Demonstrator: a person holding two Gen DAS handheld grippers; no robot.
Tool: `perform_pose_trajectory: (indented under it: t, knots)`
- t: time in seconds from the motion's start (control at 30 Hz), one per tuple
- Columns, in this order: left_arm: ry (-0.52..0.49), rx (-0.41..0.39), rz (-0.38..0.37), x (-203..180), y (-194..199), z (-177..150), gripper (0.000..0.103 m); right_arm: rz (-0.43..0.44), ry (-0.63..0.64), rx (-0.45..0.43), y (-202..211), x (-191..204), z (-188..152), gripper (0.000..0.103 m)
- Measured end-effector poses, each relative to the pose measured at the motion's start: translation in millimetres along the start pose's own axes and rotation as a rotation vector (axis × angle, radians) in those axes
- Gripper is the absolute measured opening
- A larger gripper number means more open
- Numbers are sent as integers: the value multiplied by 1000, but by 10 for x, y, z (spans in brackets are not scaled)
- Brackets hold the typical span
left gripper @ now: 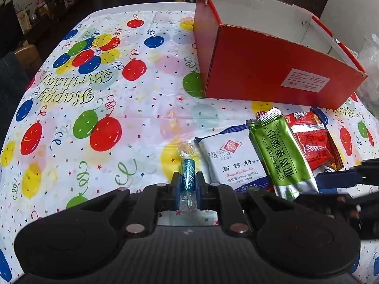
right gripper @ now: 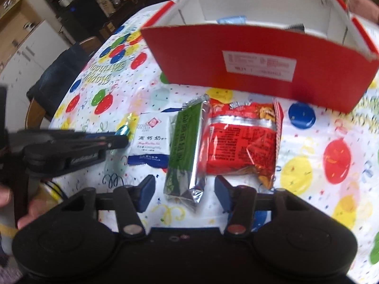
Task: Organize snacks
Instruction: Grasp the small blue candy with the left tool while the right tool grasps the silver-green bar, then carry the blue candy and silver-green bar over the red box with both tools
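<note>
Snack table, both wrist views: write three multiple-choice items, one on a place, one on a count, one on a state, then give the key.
1. Where does the green packet lie?
A. inside the red box
B. between the white packet and the red packet
C. on a chair

2. How many flat packets lie in the row in front of the red box, leaving out the blue candy?
A. one
B. three
C. five

3. How do the left tongs stand?
A. shut on the blue candy
B. wide open over bare cloth
C. shut on the red packet

Key: 1 B, the white packet and the red packet flank it. 2 B, white, green, red. 3 A, both pads press the blue candy.
</note>
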State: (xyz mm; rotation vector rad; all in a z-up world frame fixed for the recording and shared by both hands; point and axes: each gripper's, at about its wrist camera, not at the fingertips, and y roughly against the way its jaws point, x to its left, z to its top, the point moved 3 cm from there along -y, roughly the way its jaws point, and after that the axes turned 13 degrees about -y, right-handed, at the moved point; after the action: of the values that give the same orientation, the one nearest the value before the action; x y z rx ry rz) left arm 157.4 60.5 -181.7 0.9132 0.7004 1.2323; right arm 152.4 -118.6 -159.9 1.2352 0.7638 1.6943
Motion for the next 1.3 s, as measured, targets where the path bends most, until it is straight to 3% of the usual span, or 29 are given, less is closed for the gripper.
perform_pose_trajectory:
  t: [0.27,0.57,0.93,1.3]
  knots:
    - [2,1,-7,17,28,-27,12,63,-193,62,-152,-208,80,31]
    - [8,9,-8,37,50,-57,12,105,-214,31,-68,-235,20,18]
    - [22,7,-24,31,133,-53,12,46,-119,-13,36,-39,-69,15]
    - [41,-47,-60,32,427,88,12,10,-80,-109,476,-33,-48,16]
